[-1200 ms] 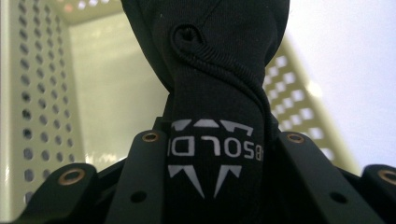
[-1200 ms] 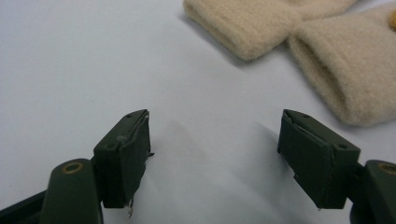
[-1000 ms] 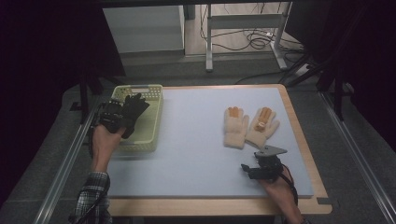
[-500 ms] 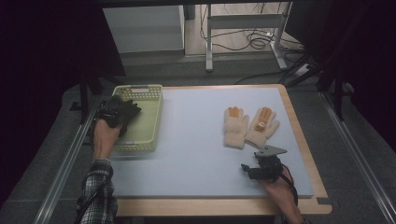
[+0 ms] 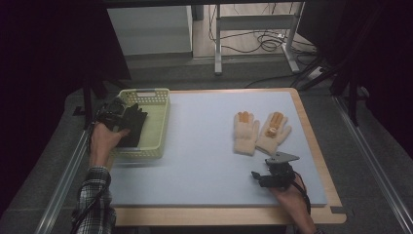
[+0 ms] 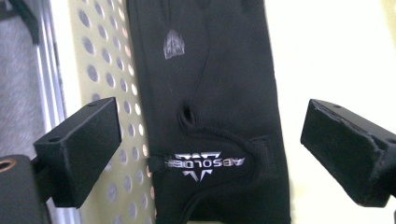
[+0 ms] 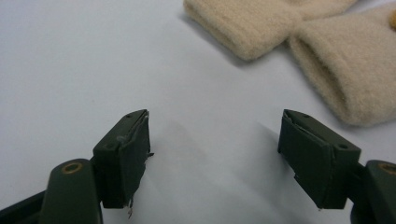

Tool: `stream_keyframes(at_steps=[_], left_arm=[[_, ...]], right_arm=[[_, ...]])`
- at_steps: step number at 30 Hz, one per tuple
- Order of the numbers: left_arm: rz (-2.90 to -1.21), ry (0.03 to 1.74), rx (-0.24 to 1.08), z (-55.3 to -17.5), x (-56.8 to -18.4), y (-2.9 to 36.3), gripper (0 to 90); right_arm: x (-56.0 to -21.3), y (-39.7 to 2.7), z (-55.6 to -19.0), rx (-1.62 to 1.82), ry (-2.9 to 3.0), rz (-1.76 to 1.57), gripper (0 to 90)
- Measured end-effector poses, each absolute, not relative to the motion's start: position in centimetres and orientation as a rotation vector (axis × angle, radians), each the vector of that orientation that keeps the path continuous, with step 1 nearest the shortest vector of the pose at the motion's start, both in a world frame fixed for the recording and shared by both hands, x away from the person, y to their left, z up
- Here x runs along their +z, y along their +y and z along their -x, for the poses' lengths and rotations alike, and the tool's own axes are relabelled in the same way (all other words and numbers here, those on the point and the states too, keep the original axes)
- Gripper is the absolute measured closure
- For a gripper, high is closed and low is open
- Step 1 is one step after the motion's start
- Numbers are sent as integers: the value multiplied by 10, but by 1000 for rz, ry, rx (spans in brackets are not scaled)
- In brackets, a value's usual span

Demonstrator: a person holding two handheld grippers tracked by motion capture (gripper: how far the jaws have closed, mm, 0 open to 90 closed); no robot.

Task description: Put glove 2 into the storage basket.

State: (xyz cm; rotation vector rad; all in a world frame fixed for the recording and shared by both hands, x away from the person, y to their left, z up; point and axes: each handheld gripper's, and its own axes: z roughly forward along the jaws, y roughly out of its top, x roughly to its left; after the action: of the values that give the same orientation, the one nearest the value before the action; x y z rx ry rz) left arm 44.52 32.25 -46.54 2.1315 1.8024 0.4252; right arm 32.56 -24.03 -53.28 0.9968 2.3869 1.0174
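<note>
The left gripper [image 5: 119,117], at the left of the high view, hangs over the green basket [image 5: 158,131]; its jaws have just been opening and now stand spread, with the black glove [image 6: 210,107] lying between them but untouched by either pad. In the left gripper view the glove runs down the middle of the frame, partly on the perforated wall of the basket and partly over its pale floor; its cuff with the white logo sits at the lower centre. The glove looks thin, light and limp; it would likely fold and drape when lifted, so a pinch at the cuff's doubled hem seems the surest hold. The right gripper [image 5: 273,176], at the lower right of the high view, rests on the blue mat [image 5: 204,141] with jaws spread and nothing between them; two cream gloves [image 5: 260,131] lie side by side just above it; they look thick, soft and fluffy, best taken at the ribbed cuffs.
</note>
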Motion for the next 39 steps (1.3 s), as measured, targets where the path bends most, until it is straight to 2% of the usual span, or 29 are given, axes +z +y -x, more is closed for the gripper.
stream_keyframes(at_steps=[11,23,27,35,39], left_arm=[[-2061,1574,434,-415,-458,313,18],[-2011,1310,535,-381,-448,281,14],[-1954,1257,492,-370,-445,271,3],[-1906,1112,497,-344,-440,245,0],[-1929,1039,475,-328,-441,223,0]], right_arm=[[-533,-240,-326,1013,2390,-998,247],[-533,-240,-326,1015,2390,-1001,247],[-533,-240,-325,1014,2390,-1001,247],[-532,-240,-325,1015,2391,-1001,247],[-533,-240,-325,1015,2391,-1001,247]])
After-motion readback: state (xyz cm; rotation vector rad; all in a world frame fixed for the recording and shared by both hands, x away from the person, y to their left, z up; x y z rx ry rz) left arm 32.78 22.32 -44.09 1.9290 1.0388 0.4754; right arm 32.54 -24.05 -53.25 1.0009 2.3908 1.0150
